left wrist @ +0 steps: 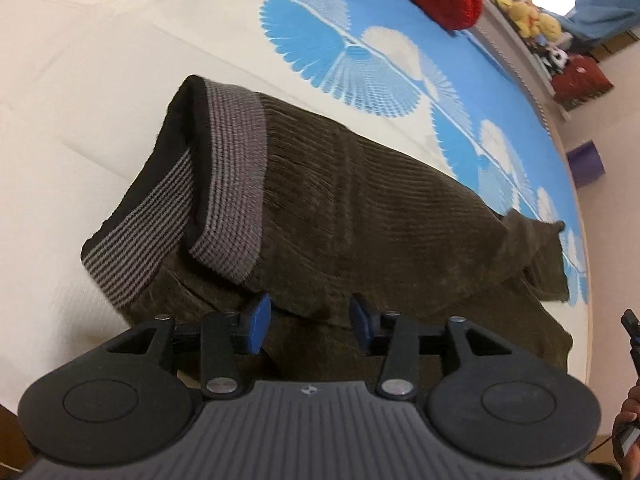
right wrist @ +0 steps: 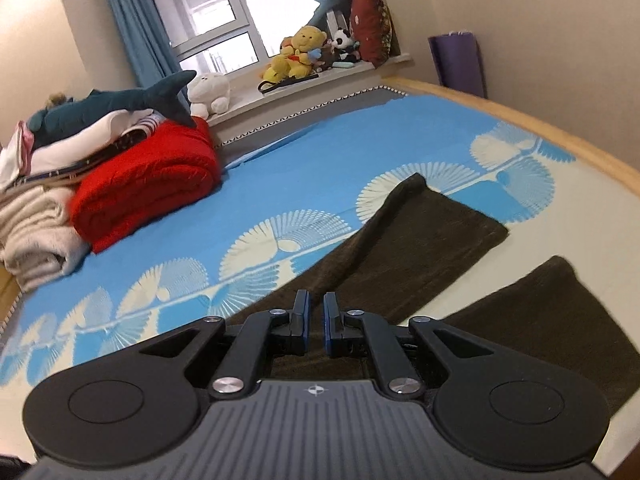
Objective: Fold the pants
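Note:
Dark brown corduroy pants [left wrist: 360, 200] lie on the bed sheet [left wrist: 80, 80]. Their grey striped waistband [left wrist: 236, 160] is turned over at the left. My left gripper [left wrist: 308, 320] hovers over the near edge of the cloth, open, with its blue pads [left wrist: 256, 320] apart and nothing pressed between them. In the right wrist view the two pant legs [right wrist: 420, 232] spread away to the right across the sheet [right wrist: 280, 160]. My right gripper [right wrist: 316, 312] sits low over the cloth where the legs meet. Its jaws are shut to a thin slit, and no fabric shows between them.
A folded red quilt [right wrist: 148, 188] and a stack of pale blankets [right wrist: 36, 220] with a shark plush [right wrist: 120, 104] sit at the bed's far left. Soft toys [right wrist: 300, 56] line the window sill. A purple mat [right wrist: 456, 60] leans by the wooden bed edge [right wrist: 520, 120]. A person's hand [left wrist: 628, 420] shows at the right.

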Tool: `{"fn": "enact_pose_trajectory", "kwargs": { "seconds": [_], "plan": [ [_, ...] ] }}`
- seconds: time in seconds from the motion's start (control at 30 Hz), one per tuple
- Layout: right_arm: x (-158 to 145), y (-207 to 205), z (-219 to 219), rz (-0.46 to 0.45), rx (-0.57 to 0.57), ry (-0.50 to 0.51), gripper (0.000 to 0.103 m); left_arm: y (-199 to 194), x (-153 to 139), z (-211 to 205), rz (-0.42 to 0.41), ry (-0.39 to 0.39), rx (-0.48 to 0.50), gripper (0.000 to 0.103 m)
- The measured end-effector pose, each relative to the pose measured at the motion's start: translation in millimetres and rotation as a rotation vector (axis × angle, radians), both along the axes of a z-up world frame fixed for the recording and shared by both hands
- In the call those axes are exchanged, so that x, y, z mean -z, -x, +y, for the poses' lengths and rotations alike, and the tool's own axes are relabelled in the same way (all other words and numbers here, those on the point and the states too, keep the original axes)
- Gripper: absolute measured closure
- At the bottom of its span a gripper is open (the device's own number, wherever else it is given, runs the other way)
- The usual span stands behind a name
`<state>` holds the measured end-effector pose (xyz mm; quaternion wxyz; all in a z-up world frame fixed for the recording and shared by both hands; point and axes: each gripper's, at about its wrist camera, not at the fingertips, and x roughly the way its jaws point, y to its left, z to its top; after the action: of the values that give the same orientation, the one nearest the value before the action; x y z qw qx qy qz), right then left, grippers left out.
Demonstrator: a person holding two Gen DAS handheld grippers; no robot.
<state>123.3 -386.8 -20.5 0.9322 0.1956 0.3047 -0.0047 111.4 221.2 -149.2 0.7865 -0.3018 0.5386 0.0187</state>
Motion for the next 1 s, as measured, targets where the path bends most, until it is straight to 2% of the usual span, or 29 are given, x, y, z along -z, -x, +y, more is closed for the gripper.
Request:
{"fn": "enact_pose_trajectory", "kwargs": {
  "seconds": [0.07,0.17,0.33,0.43,0.5,0.53,0.63,0.73,0.93,0.97,1.0],
  "plan": [
    [7.6,-20.2,-4.0,0.025,-0.004,-0.061,0.087,-4.1,8.6,5.1,0.044,0.01,-0.038,0.05],
    [19.8,-55.2,-8.0,0.042,0.02,-0.085,0.071,-8.5,14.7,14.8,0.085,0.007,-0.112,0.05],
    [62.3,-124.8,-19.6,0.102,0.063,-0.149,0.07,-17.7,10.9,22.9,0.1,0.002,-0.189,0.051],
    [90.4,-164.8,-24.9,0.144,0.091,-0.14,0.07,-25.1,7.9,17.6,0.123,-0.062,-0.186,0.054],
    [108.5,-187.8,-28.1,0.164,0.112,-0.135,0.069,-29.7,4.9,9.3,0.131,-0.143,-0.151,0.061],
    [117.7,-199.3,-30.2,0.174,0.127,-0.133,0.066,-32.4,4.3,5.1,0.135,-0.186,-0.134,0.064],
    [136.6,-223.5,-33.8,0.191,0.144,-0.122,0.059,-39.3,0.0,-2.5,0.127,-0.249,-0.118,0.07],
    [147.9,-238.0,-35.1,0.196,0.133,-0.109,0.058,-41.6,-6.6,-7.3,0.094,-0.297,-0.102,0.074],
    [162.3,-259.8,-36.7,0.207,0.12,-0.088,0.058,-37.9,-7.3,-2.1,0.096,-0.276,-0.11,0.074],
    [164.2,-261.9,-36.6,0.207,0.121,-0.083,0.063,-38.6,-7.9,-2.9,0.093,-0.281,-0.105,0.074],
    [165.9,-263.7,-36.5,0.207,0.118,-0.079,0.073,-38.6,-8.7,-3.3,0.09,-0.286,-0.101,0.075]
  ]
}}
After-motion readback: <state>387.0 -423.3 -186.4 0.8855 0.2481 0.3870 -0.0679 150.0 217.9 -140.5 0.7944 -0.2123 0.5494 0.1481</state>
